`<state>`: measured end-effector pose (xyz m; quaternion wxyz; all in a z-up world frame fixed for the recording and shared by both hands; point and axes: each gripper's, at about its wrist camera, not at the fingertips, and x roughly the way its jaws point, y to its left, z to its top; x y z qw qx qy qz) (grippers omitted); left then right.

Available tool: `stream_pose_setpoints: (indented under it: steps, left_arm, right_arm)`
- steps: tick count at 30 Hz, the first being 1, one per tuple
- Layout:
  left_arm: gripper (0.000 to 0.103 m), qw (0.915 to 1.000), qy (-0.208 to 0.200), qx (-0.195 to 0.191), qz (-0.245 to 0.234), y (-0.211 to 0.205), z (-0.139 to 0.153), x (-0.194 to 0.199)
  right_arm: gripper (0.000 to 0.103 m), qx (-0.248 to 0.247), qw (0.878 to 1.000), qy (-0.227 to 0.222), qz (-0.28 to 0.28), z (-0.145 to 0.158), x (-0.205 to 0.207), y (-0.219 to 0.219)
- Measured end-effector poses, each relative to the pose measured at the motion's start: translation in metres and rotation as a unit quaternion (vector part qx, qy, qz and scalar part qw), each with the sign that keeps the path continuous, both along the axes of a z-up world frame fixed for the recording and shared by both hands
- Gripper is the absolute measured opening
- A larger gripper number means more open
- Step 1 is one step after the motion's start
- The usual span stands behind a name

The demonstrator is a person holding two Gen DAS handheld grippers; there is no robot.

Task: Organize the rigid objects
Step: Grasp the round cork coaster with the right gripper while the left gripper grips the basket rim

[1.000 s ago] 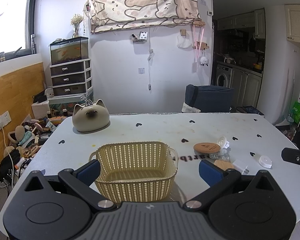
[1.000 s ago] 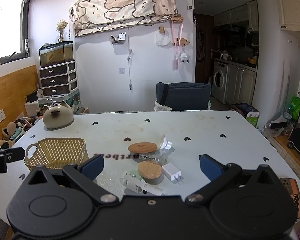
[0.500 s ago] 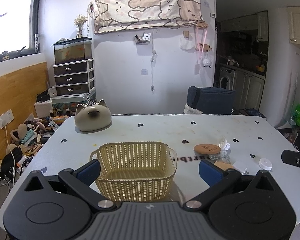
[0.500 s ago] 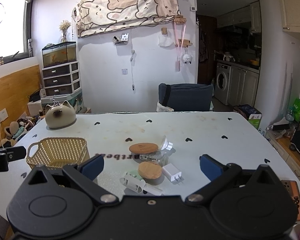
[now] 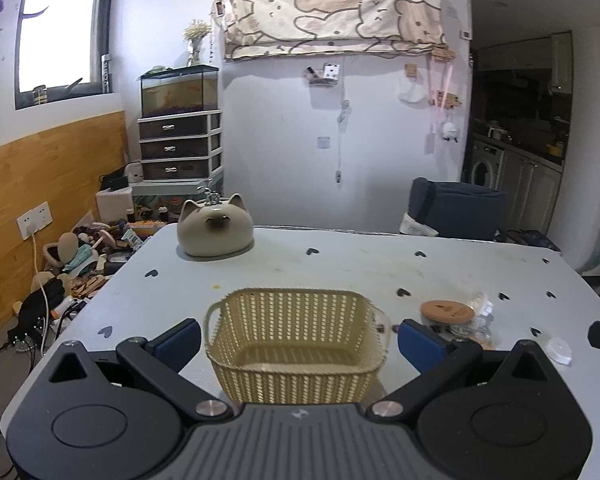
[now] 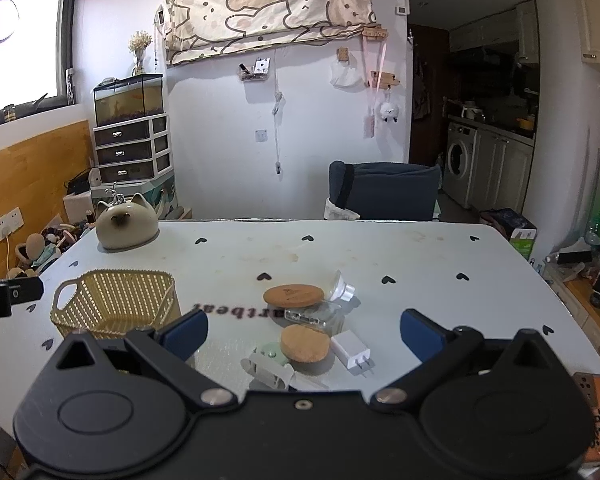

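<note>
Left tool [image 5: 299,340]: jaws spread wide, released, grasping nothing. The yellow woven basket [image 5: 296,342] stands upright on the table [image 5: 340,264] directly ahead of this tool, between its two blue fingers [image 5: 178,340], with no contact visible on either side. The basket interior appears empty. Ahead and to the right of the left tool lie a round wooden lid [image 5: 446,311], some clear plastic pieces just beside it, and a small white cap [image 5: 559,350] further right. A cat-shaped ceramic holder [image 5: 215,231] sits well ahead and left, near the far table edge.

Right tool [image 6: 303,334]: jaws likewise spread wide, released, holding nothing. A cluster of small rigid items lies on the table between and just ahead of its fingers: a white plug adapter [image 6: 353,351], a cork disc [image 6: 305,343] touching or just beside it, a white clip-like piece [image 6: 269,370] with a pale green item just behind it, nearest the tool, a clear plastic case [image 6: 308,315], the wooden lid [image 6: 294,295] resting partly over that case, and a clear funnel-shaped piece [image 6: 339,288] at the far side. None of these is in the basket [image 6: 116,303], which stands well to the left of the right tool. The tip of the left tool [image 6: 10,294] shows at the left edge, beside the basket.

Whether the cork disc overlaps the green item cannot be determined.
</note>
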<state>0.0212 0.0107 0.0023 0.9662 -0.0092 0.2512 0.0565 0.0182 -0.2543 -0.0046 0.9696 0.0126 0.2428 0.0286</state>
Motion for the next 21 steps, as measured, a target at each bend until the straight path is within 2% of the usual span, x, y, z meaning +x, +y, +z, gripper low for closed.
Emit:
stream_pose_setpoints:
  steps: [9,14,18,21]
  left_arm:
    - [0.103,0.9994,0.013,-0.017,0.027,0.04,-0.001,0.051]
    - [0.103,0.9996,0.024,-0.012,0.006,0.059,-0.004,0.082]
    - [0.103,0.9985,0.048,-0.021,-0.018,0.073,-0.016,0.108]
    - [0.103,0.997,0.069,-0.03,-0.017,0.083,-0.026,0.126]
  right_arm:
    - [0.103,0.004,1.0,0.002,-0.007,0.005,0.051,0.013]
    - [0.103,0.001,1.0,0.002,-0.014,0.007,0.088,0.024]
    - [0.103,-0.003,1.0,0.013,-0.017,0.003,0.12,0.032]
    - [0.103,-0.007,0.999,0.031,-0.012,-0.006,0.144,0.037]
